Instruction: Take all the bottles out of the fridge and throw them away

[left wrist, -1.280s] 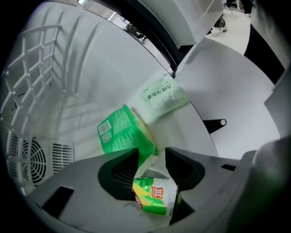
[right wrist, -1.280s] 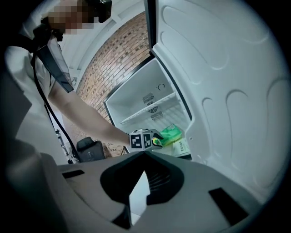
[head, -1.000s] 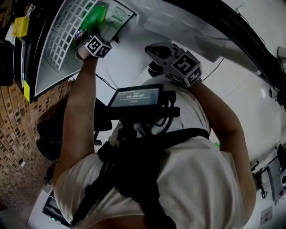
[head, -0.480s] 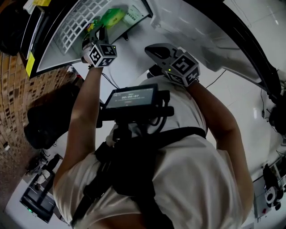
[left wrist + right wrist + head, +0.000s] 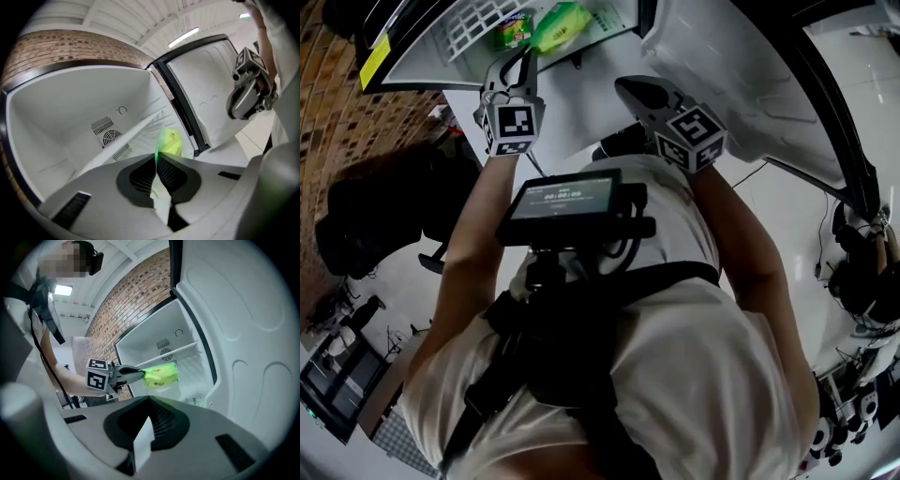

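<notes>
A brick wall runs down the left, and beside it the white fridge stands open with a shelf across its inside. At its mouth we have the left gripper pressed shut on one end of the green-labelled bottle. The bottle sticks out beyond the jaws, roughly level, toward the fridge. From the gripper's own view, the green plastic is pinched right between the pads. The step, as we judge it, is drawing this bottle clear. To do it well we should hold the pinch firm, since a bottle gripped by one end can sag or twist. We should bring it straight back toward us, away from the shelf edge and the frame, before turning to wherever it gets thrown away. Further right, the right gripper hangs in front of the open door. Its jaws are pressed together on nothing and touch nothing. Whether more bottles remain inside, we cannot tell.
</notes>
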### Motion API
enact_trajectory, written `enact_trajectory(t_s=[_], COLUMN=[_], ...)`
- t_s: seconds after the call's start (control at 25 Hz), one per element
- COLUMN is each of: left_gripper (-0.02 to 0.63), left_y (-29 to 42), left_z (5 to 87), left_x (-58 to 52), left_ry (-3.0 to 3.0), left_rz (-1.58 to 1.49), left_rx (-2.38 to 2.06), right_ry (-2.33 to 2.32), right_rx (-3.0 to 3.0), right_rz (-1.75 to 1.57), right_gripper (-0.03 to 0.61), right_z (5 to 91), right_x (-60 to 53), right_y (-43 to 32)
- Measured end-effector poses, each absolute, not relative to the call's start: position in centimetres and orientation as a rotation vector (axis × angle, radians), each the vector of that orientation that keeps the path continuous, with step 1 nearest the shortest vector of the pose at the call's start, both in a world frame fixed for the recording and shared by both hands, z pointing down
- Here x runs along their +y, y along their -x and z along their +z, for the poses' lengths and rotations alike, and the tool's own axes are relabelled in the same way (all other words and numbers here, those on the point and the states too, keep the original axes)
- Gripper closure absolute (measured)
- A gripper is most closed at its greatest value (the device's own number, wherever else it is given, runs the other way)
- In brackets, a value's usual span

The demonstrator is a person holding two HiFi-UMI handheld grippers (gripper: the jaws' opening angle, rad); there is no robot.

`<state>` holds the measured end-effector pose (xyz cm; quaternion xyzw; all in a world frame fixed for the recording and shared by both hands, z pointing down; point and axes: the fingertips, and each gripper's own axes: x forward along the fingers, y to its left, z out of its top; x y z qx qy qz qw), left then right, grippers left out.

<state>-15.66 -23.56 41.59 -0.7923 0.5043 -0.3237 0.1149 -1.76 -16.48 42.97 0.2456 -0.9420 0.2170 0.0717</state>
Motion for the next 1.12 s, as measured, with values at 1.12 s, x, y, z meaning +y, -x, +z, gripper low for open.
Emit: enact_trajectory(t_s=[1.12], left_gripper=[0.603], left_y=[16.6], left_z=[40.0], left_x=[-9.4], left_ry=[2.772], left_rz=[-0.321], left_rx=[1.624], right_ry=[-0.830], right_rx=[-2.814], right_rz=[0.477], right_gripper=[0.566], right_z=[40.1], right_x=[-14.0], right_y=[3.3])
